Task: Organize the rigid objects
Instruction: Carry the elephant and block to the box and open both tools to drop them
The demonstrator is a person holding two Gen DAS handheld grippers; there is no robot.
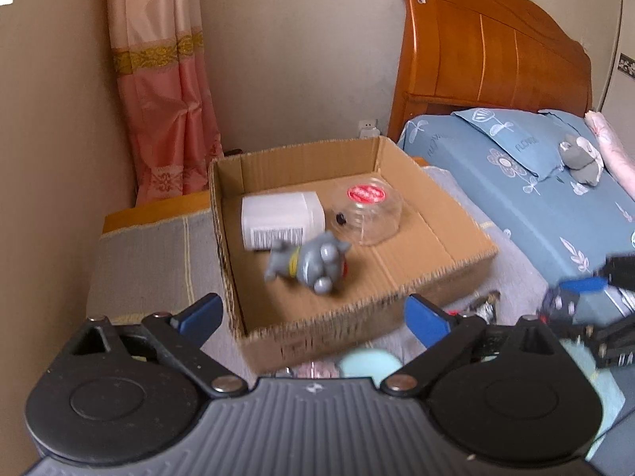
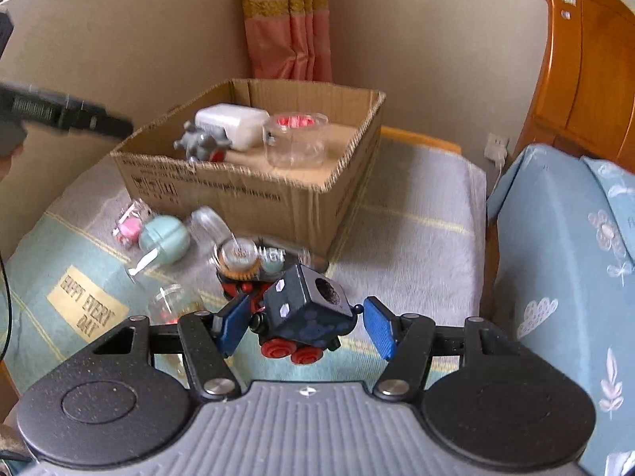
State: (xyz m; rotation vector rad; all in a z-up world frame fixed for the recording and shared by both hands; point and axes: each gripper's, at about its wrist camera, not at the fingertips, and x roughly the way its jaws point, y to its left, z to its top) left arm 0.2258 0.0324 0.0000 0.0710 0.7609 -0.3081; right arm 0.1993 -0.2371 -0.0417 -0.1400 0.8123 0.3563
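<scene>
**Sorting in progress: grey figurine in box, dark toy in right tongs**

Left wrist view: the left gripper (image 1: 313, 317) is standing with its blue pads spread wide and nothing between them, hovering over the near edge of the cardboard box (image 1: 448, 273). Inside the box, a grey animal figurine (image 1: 307, 263) is lying on its side (blurred) near the front left corner, touching a white container (image 1: 281, 218) behind it; a clear jar with a red lid (image 1: 367, 208) is sitting just beside that.

Right wrist view: the right gripper (image 2: 301, 323) is gripping a dark blue wheeled toy (image 2: 307, 311) with red wheels, tilted, above the striped cloth (image 2: 416, 218) in front of the box. Near the box's front edge, a mint green ball (image 2: 164, 240) and clear capsules are lying.
</scene>
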